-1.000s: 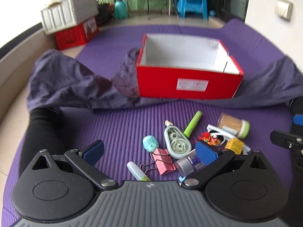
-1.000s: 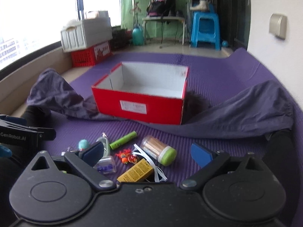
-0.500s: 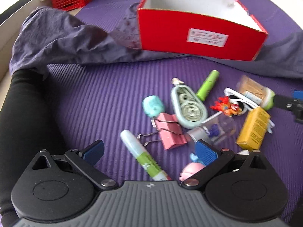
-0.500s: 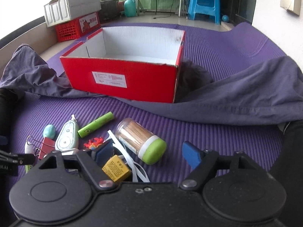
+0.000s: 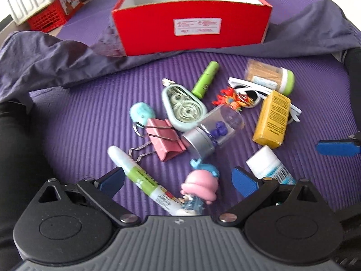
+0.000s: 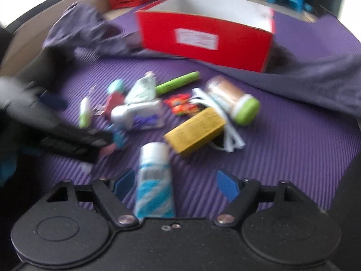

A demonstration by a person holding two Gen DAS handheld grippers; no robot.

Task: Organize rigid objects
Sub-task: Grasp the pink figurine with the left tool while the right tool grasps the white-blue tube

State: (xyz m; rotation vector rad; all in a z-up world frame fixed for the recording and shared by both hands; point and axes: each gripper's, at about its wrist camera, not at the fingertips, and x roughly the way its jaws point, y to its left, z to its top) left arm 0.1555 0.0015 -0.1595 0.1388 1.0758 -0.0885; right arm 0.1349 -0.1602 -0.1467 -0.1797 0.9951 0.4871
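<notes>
The left gripper (image 5: pixel 178 181) was spread wide above the ribbed purple foam mat (image 5: pixel 85 117), with nothing pinched. Between its blue pads lay a white marker with a green label (image 5: pixel 140 175) and a small figure with a pink hat and blue body (image 5: pixel 199 186). Just beyond the figure, toward 12 o'clock, lay a clear plastic capsule with a silver cap and blue pieces inside (image 5: pixel 213 132), and a pink metal binder clip (image 5: pixel 163 139) touched it at its 9 o'clock side. A pale green tape dispenser of teardrop shape (image 5: pixel 182 108) lay farther up, with a round mint green eraser (image 5: pixel 142 113) at its 9 o'clock and a lime green cylinder tube (image 5: pixel 205 79) at its 1 o'clock.

At 2 o'clock from the capsule were a yellow rectangular carton (image 5: pixel 271 119), a small orange and red toy (image 5: pixel 232 97), white plastic sunglasses (image 5: pixel 259 92) and a clear jar of toothpicks with a green lid (image 5: pixel 270 76).

The open red cardboard box with white inside (image 5: pixel 191 24) stood at 12 o'clock, partly on a crumpled dark grey cloth (image 5: pixel 56 56).

The right gripper (image 6: pixel 174 184) was also spread, and this view was blurred. A white tube with blue stripes (image 6: pixel 154 180) lay between its fingers, close to the left pad (image 6: pixel 124 184); I could not tell whether it touched.
</notes>
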